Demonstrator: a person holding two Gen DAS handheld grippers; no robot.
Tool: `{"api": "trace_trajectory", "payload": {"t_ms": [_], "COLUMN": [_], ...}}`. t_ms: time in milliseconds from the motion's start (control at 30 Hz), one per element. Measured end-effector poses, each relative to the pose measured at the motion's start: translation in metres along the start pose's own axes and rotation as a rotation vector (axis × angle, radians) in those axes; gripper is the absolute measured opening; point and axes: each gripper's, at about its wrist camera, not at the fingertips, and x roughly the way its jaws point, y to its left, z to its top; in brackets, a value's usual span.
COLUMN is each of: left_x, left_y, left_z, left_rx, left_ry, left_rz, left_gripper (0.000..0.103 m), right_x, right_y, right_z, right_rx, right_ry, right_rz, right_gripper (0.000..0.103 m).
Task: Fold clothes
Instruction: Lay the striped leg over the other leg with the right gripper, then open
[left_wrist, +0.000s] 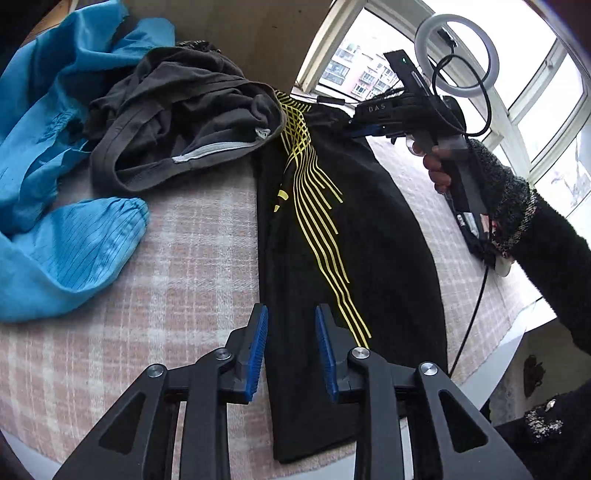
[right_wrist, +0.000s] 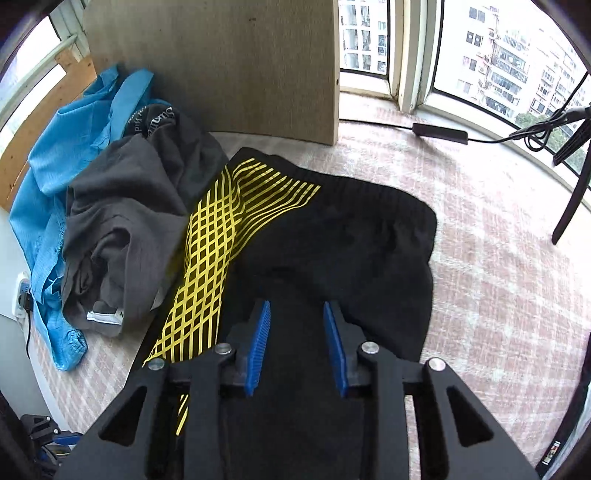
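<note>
The letters "DAS" stand in pale print on the black body of the right gripper (left_wrist: 364, 130), seen from the left wrist. White lettering runs along a dark waistband (right_wrist: 155, 120) in the clothes pile, too curled to read

The black pants (right_wrist: 332, 236) under my right gripper (right_wrist: 297, 347) are soft matt cloth with shiny yellow lines. My blue pads (right_wrist: 258, 347) look like ribbed plastic. To my left lie wrinkly gray cloth (right_wrist: 122, 221) and thin blue cloth (right_wrist: 48, 162). The table cover (right_wrist: 498, 258) looks fuzzy. Ahead stands a smooth wood board (right_wrist: 229, 62).
</note>
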Motion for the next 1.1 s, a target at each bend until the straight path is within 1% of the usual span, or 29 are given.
{"api": "trace_trajectory", "payload": {"t_ms": [100, 167, 200, 233, 267, 300, 333, 367, 400, 433, 467, 500, 533, 567, 667, 767, 833, 867, 900, 1000, 1033, 1067, 1100], "left_x": [0.016, 0.015, 0.012, 0.008, 0.003, -0.001, -0.003, -0.004, -0.002, -0.001, 0.000, 0.001, 0.001, 0.001, -0.002, -0.003, -0.004, -0.005, -0.006, -0.006, -0.005, -0.003, -0.003], "left_y": [0.000, -0.001, -0.001, 0.000, 0.002, 0.004, 0.005, 0.007, 0.007, 0.008, 0.009, 0.010, 0.010, 0.010, 0.006, 0.003, 0.001, 0.000, -0.001, -0.006, -0.008, -0.011, -0.013], "left_z": [0.001, -0.009, -0.015, -0.020, -0.024, -0.026, -0.026, -0.026, -0.024, -0.023, -0.022, -0.022, -0.024, -0.026, -0.033, -0.036, -0.039, -0.041, -0.042, -0.046, -0.048, -0.049, -0.052], "left_rx": [0.021, 0.031, 0.030, 0.023, 0.011, 0.000, -0.006, -0.012, -0.018, -0.024, -0.030, -0.037, -0.045, -0.054, -0.072, -0.057, -0.064, -0.071, -0.078, -0.081, -0.077, -0.071, -0.073], "left_ry": [0.055, 0.091, 0.102, 0.108, 0.110, 0.107, 0.107, 0.109, 0.113, 0.117, 0.122, 0.126, 0.131, 0.137, 0.150, 0.149, 0.148, 0.145, 0.141, 0.131, 0.134, 0.143, 0.144], "left_rz": [0.000, 0.000, -0.005, -0.016, -0.024, -0.023, -0.018, -0.009, 0.002, 0.012, 0.023, 0.032, 0.039, 0.045, 0.049, 0.087, 0.097, 0.102, 0.106, 0.103, 0.100, 0.097, 0.093], "left_gripper": [0.024, 0.023, 0.021, 0.016, 0.013, 0.013, 0.013, 0.013, 0.013, 0.014, 0.014, 0.015, 0.018, 0.022, 0.027, 0.029, 0.030, 0.031, 0.031, 0.028, 0.017, 0.003, 0.002], "right_x": [0.019, 0.034, 0.038, 0.041, 0.040, 0.034, 0.025, 0.015, 0.004, -0.006, -0.013, -0.020, -0.026, -0.028, -0.030, -0.015, 0.001, 0.006, 0.006, 0.008, 0.008, 0.008, 0.008], "right_y": [0.017, 0.039, 0.053, 0.065, 0.072, 0.071, 0.065, 0.057, 0.047, 0.035, 0.020, 0.004, -0.012, -0.029, -0.072, -0.087, -0.083, -0.077, -0.071, -0.059, -0.057, -0.055, -0.053], "right_z": [-0.002, -0.003, -0.005, -0.006, -0.005, -0.005, -0.005, -0.007, -0.011, -0.017, -0.026, -0.035, -0.045, -0.054, -0.060, -0.055, -0.051, -0.049, -0.047, -0.042, -0.043, -0.042, -0.042], "right_rx": [-0.019, -0.063, -0.105, -0.147, -0.176, -0.172, -0.154, -0.141, -0.137, -0.123, -0.093, -0.062, -0.023, 0.031, 0.184, 0.254, 0.235, 0.209, 0.178, 0.127, 0.108, 0.086, 0.065], "right_ry": [0.015, 0.032, 0.035, 0.049, 0.073, 0.070, 0.045, 0.016, -0.016, -0.040, -0.053, -0.065, -0.074, -0.071, -0.044, -0.023, 0.004, 0.004, -0.014, -0.016, -0.018, -0.020, -0.023], "right_rz": [0.039, 0.050, 0.066, 0.100, 0.159, 0.191, 0.185, 0.153, 0.112, 0.072, 0.034, -0.004, -0.025, -0.017, -0.007, 0.065, 0.076, 0.061, 0.047, 0.052, 0.048, 0.037, 0.025], "right_gripper": [0.029, 0.029, 0.030, 0.030, 0.027, 0.026, 0.026, 0.027, 0.029, 0.033, 0.040, 0.045, 0.045, 0.045, 0.045, 0.045, 0.045, 0.046, 0.046, 0.046, 0.046, 0.037, 0.017]}}
